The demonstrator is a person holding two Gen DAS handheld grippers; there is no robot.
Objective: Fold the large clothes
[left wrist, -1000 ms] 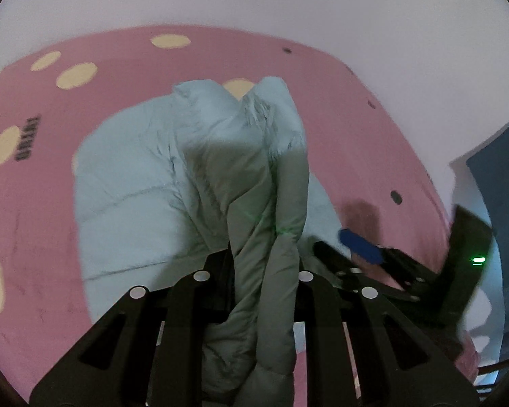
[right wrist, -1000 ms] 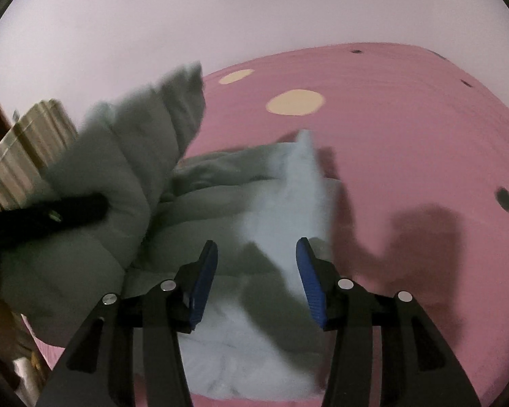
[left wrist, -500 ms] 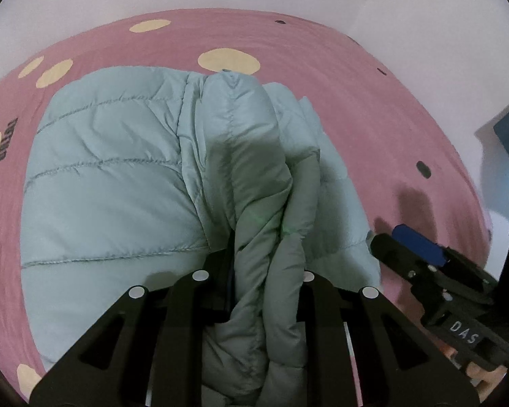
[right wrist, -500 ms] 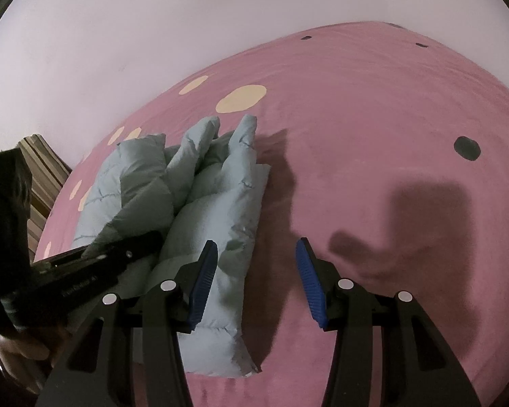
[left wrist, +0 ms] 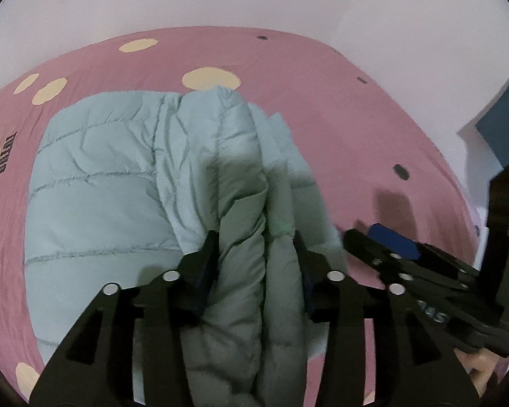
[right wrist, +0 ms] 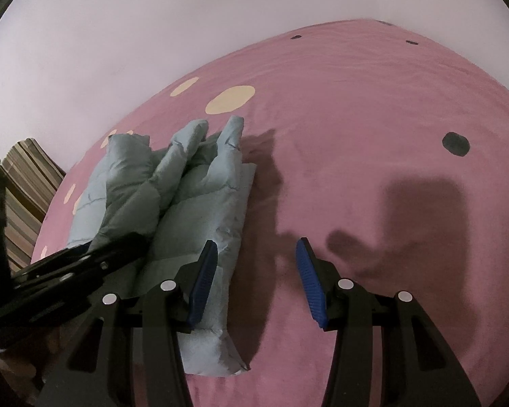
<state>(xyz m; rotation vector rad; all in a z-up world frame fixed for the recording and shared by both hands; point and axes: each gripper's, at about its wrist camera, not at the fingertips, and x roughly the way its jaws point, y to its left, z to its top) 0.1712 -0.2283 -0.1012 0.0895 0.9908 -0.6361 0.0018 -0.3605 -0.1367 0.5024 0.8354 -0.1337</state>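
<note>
A pale blue quilted puffer jacket (left wrist: 112, 196) lies folded on the pink bed cover (left wrist: 339, 129). My left gripper (left wrist: 256, 257) is shut on a thick bunched fold of the jacket, which rises between its jaws. In the right wrist view the jacket (right wrist: 200, 196) lies at the left and the left gripper (right wrist: 85, 264) grips its near edge. My right gripper (right wrist: 256, 281) is open and empty, just right of the jacket's edge, above bare cover. It also shows in the left wrist view (left wrist: 390, 247) at the right.
The pink cover (right wrist: 373, 118) has cream and dark dots and runs to a white wall. A striped cloth (right wrist: 27, 183) lies at the far left. A dark blue panel (left wrist: 505, 129) stands at the right edge.
The left gripper has laid the held jacket part down over the rest on the bed. The right gripper has drawn back to the right, off the jacket.
</note>
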